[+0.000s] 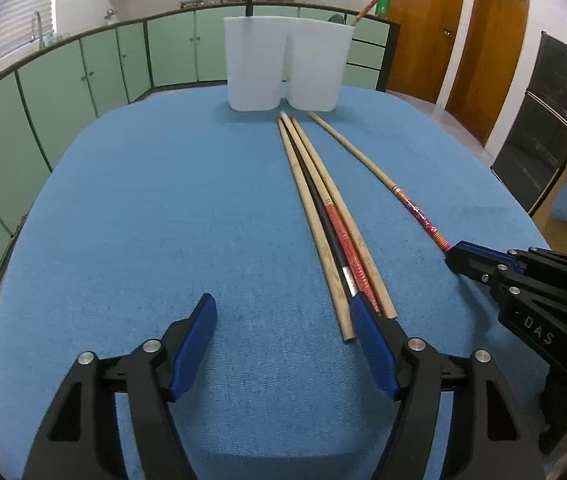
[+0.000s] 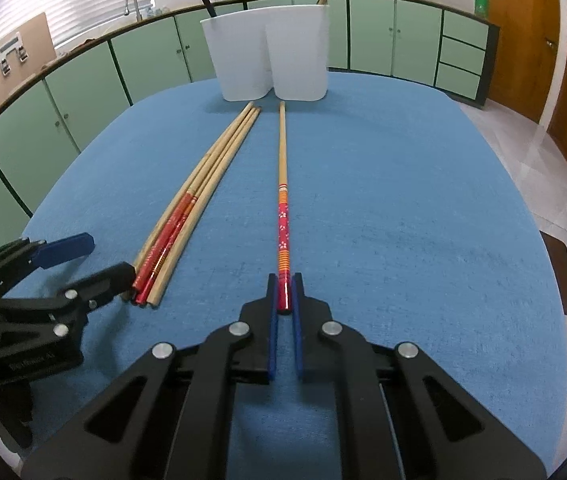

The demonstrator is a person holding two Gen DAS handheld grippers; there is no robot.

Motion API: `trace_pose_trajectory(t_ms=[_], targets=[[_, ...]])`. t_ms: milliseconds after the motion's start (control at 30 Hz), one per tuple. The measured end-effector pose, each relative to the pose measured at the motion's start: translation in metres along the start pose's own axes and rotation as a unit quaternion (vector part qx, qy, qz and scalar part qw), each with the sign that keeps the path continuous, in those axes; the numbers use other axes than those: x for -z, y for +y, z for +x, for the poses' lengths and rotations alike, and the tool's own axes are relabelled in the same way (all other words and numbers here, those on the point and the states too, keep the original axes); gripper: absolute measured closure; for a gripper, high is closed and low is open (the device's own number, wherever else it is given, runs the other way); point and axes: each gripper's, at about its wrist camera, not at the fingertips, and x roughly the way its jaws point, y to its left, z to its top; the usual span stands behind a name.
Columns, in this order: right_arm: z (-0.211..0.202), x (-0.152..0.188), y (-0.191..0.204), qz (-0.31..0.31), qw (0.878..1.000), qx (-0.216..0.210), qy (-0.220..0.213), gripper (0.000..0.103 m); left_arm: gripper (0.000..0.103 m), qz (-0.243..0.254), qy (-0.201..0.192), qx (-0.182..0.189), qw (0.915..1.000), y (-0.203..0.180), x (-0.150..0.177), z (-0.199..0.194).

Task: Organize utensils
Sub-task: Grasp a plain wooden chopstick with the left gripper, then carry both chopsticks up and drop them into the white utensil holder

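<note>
A white two-compartment holder [image 1: 285, 66] stands at the far side of the blue table; it also shows in the right wrist view [image 2: 269, 54], with a black chopstick in its left part and a red-patterned one in its right part. My right gripper [image 2: 284, 294] is shut on the red end of a single red-patterned chopstick [image 2: 282, 184] that lies on the cloth; the same chopstick shows in the left wrist view [image 1: 367, 164]. A bundle of several chopsticks [image 1: 325, 216] lies beside it. My left gripper [image 1: 283, 320] is open, its right finger touching the bundle's near ends.
The blue cloth table [image 1: 143, 220] ends in rounded edges. Green cabinets [image 1: 63, 80] and a counter run behind it. Wooden doors [image 1: 483, 40] and a dark oven [image 1: 551, 120] stand to the right.
</note>
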Motion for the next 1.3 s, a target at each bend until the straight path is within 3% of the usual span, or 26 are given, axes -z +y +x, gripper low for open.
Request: trace_pose_trajectory(t_ms=[200,300,500,767,833,1000,1033,1100,1300], targets=[[0.0,0.001,-0.001,0.001,1.0,-0.001,0.0,0.098,0.027,0.031,0.008,-0.023,0.9992,-0.013,0.001,0.004],[0.0,0.001,-0.001,0.003,1.0,-0.003,0.0,0.098,0.026,0.018,0.007,-0.024,0.9995,-0.006,0.0,0.003],[0.0,0.001,0.0,0.002,1.0,-0.002,0.0,0.097,0.027,-0.031,0.004,-0.062,0.9976,0.02,-0.001,0.0],[-0.002,0.004,-0.001,-0.005,1.0,0.001,0.002,0.096,0.027,-0.023,0.005,-0.06,0.9979,0.018,-0.001,0.0],[-0.001,0.003,-0.002,-0.003,1.0,-0.001,0.002,0.096,0.032,-0.022,0.003,-0.056,0.9982,0.017,-0.001,-0.001],[-0.001,0.003,-0.002,-0.004,1.0,-0.002,0.002,0.097,0.075,-0.006,-0.003,-0.034,0.9994,0.005,-0.003,-0.001],[-0.001,0.003,-0.003,-0.004,1.0,-0.003,0.002,0.097,0.078,-0.002,-0.003,-0.032,0.9995,0.002,-0.003,0.0],[-0.001,0.003,-0.003,-0.003,1.0,-0.004,0.002,0.097,0.095,0.003,-0.003,-0.023,0.9997,-0.003,-0.004,0.001],[-0.003,0.003,-0.003,-0.004,1.0,-0.004,-0.002,0.098,0.096,-0.002,-0.004,-0.017,0.9998,-0.004,-0.004,0.001]])
